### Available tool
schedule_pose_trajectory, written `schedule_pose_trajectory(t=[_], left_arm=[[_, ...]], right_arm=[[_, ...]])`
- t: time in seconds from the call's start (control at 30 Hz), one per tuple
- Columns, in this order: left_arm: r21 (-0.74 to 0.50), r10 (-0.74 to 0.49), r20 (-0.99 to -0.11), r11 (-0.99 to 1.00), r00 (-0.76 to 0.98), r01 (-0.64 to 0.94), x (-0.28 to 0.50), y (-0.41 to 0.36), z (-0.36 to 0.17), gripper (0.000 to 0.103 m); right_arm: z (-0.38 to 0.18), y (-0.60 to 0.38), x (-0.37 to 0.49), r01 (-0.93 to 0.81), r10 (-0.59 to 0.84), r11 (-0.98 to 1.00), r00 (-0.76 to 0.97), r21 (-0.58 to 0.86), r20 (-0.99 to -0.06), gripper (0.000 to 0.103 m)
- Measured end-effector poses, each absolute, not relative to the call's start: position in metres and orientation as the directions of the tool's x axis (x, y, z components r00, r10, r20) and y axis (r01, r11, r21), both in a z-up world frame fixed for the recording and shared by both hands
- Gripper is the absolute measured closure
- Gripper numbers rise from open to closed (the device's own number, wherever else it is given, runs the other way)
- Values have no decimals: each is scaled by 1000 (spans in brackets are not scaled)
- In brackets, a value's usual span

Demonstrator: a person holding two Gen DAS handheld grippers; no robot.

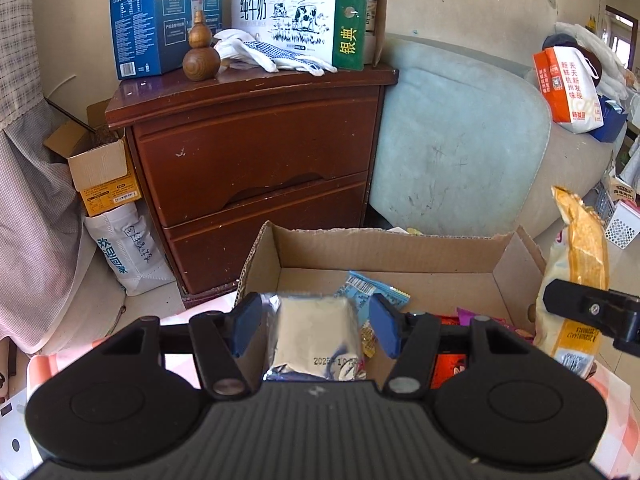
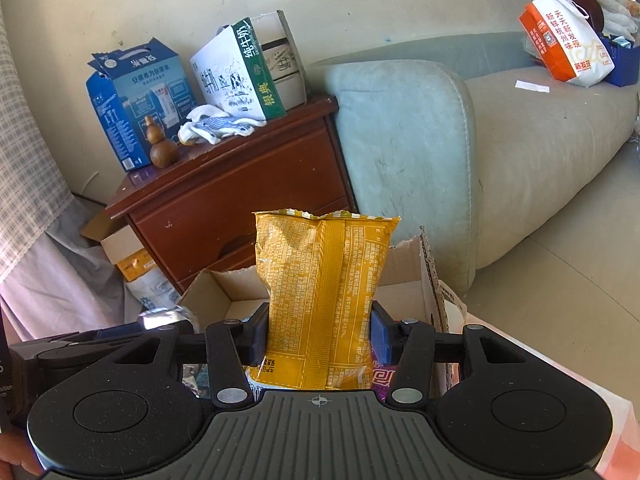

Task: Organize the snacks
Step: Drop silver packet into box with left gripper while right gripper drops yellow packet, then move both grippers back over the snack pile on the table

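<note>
Left gripper (image 1: 316, 322) is clamping a silver foil packet with a pale cream face (image 1: 314, 334) between its blue pads, holding it over the near edge of an open brown cardboard box (image 1: 384, 250). Inside the box a light blue snack wrapper (image 1: 374, 289) and red and purple wrappers (image 1: 464, 318) are lying. At right, the black tip of the right gripper (image 1: 592, 310) is pressing on a tall yellow snack bag (image 1: 580, 272). A dark red-brown wooden cabinet (image 1: 256, 152) is standing behind the box.
</note>
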State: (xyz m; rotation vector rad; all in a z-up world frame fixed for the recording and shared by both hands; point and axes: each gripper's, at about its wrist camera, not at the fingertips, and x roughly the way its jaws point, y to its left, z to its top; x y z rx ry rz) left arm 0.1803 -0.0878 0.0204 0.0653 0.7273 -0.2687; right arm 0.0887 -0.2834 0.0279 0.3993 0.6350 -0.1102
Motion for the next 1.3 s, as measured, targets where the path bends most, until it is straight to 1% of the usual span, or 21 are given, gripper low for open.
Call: schedule_pose_trajectory(t=[0.03,0.1,0.13,0.17,0.2,0.27,0.3,0.37,0.57,0.8,0.97,1.13,1.3], left_arm=[[-40,-220,-654,966,724,257,182,-88,20,44],[-43,-207,-651,970,730,238,185,-88,19,36],[-41,-200,-656,972,728,231,186,-88,18,31],[-39,-197,-657,973,727,228,185,-88,17,29],[-36,-197,-658,972,727,231,185,-88,18,28],[-32,-203,-658,970,726,242,182,-86,21,28],[-31,-200,-657,971,727,238,181,-84,22,27],[-32,-191,-653,974,733,225,177,-80,25,23],[-11,-174,-660,975,731,223,159,-63,34,20],[8,-138,-691,980,710,199,130,-38,30,19],[7,-111,-708,986,697,164,114,-19,25,18],[9,-107,-735,986,669,168,99,-4,17,18],[38,-94,-751,982,653,185,83,9,8,18]], right_arm=[[26,-284,91,228,16,915,803,331,-596,55],[22,-284,96,245,3,908,808,340,-589,52],[20,-284,98,256,-9,905,809,339,-588,52],[18,-283,99,269,-24,906,804,328,-594,47],[17,-282,99,268,-23,908,800,323,-599,38],[19,-282,98,257,-12,909,804,329,-594,29],[21,-283,96,251,-10,907,815,338,-580,28],[24,-284,95,244,-4,908,817,340,-577,28],[25,-282,90,209,61,909,790,360,-611,28],[27,-274,77,150,107,928,768,340,-632,28],[26,-276,70,139,142,924,743,357,-655,27],[23,-278,62,124,178,919,716,375,-675,27],[20,-267,54,66,198,942,682,329,-704,27]])
